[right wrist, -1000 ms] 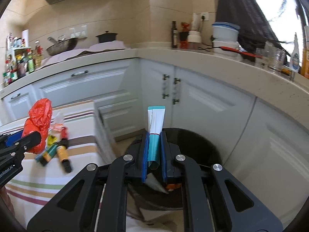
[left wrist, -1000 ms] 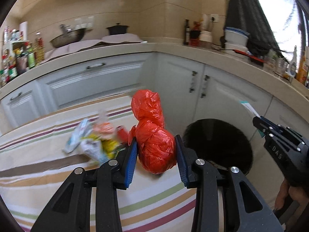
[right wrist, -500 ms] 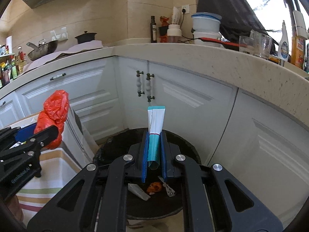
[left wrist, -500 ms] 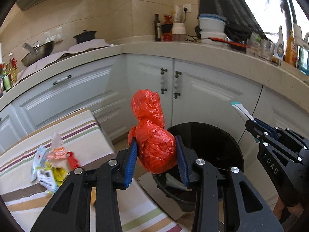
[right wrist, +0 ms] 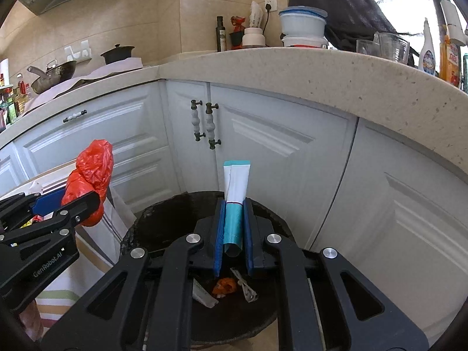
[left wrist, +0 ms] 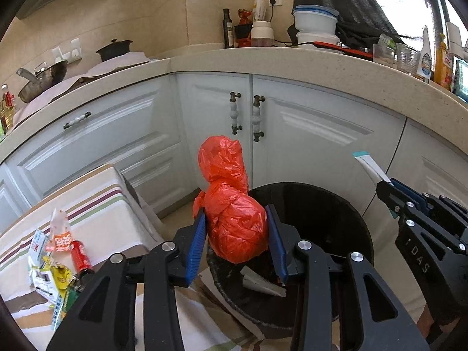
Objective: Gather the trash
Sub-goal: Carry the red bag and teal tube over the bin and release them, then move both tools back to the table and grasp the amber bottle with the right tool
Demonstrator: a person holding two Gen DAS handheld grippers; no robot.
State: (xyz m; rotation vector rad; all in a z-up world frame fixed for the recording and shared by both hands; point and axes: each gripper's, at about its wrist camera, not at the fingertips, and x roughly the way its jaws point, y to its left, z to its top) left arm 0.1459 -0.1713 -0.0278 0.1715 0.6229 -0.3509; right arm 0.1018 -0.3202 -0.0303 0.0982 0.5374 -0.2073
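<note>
A knotted red plastic bag (left wrist: 234,228) hangs between the blue pads of my left gripper (left wrist: 235,211), which press on both its sides while the jaws are opening. It hovers over the left rim of the round black trash bin (left wrist: 327,204). My right gripper (right wrist: 234,201) grips a white and teal tube (right wrist: 235,193) upright over the bin's (right wrist: 152,210) mouth; its jaws are opening too, with the tube still between the pads. Each gripper shows in the other's view: the right gripper (left wrist: 389,188) and the left gripper (right wrist: 73,201).
Scraps of trash (right wrist: 223,286) lie on the bin's floor. To the left stands a table with a striped cloth (left wrist: 96,204), bearing wrappers (left wrist: 55,251) and a small red bottle (left wrist: 80,254). White cabinet doors (left wrist: 292,134) and a crowded countertop (left wrist: 321,61) close in behind the bin.
Both grippers have swung right, away from the table and down toward the bin, each carrying its item. The bin now lies under the bag and the tube.
</note>
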